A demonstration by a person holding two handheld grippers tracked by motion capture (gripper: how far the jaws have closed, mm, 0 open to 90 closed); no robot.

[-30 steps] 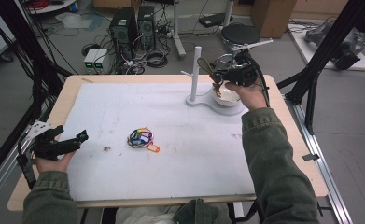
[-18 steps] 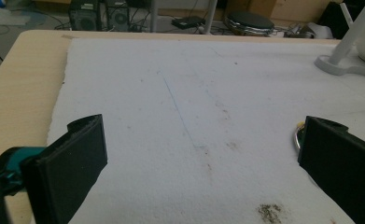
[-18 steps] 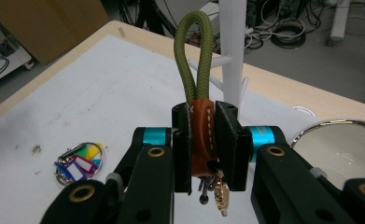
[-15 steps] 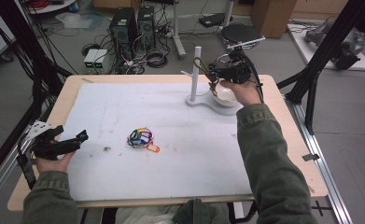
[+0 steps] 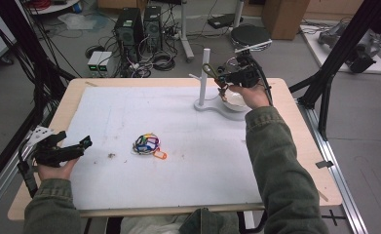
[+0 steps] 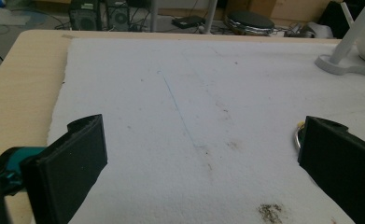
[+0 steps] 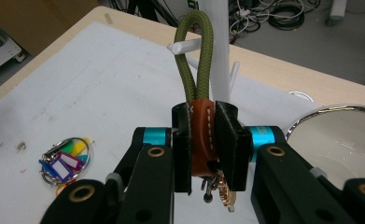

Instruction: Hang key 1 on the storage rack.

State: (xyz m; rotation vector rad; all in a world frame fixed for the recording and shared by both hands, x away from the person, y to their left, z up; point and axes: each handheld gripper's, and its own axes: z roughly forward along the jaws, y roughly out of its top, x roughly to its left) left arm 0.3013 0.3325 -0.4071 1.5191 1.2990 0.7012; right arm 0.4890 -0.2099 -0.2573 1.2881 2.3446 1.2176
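Note:
My right gripper [image 7: 203, 122] is shut on the brown leather tab of a keychain [image 7: 202, 135]. Its olive rope loop [image 7: 196, 51] stands upright above the jaws and small keys hang below them. The loop is right beside a peg of the white stand [image 7: 216, 32]; whether it touches the peg I cannot tell. From above, the right gripper [image 5: 225, 78] is at the stand's post [image 5: 204, 73]. My left gripper [image 5: 83, 145] rests at the table's left edge, open with nothing between its jaws [image 6: 203, 154].
A bundle of coloured key tags [image 5: 147, 144] lies mid-table on the white mat [image 5: 178, 122]. A shiny bowl [image 5: 235, 100] sits on the stand's base behind the right hand. Computers and cables stand on the floor beyond the table.
The right gripper has moved left and slightly down with the keychain, bringing the loop closer to the stand's post. The left gripper has stayed in place.

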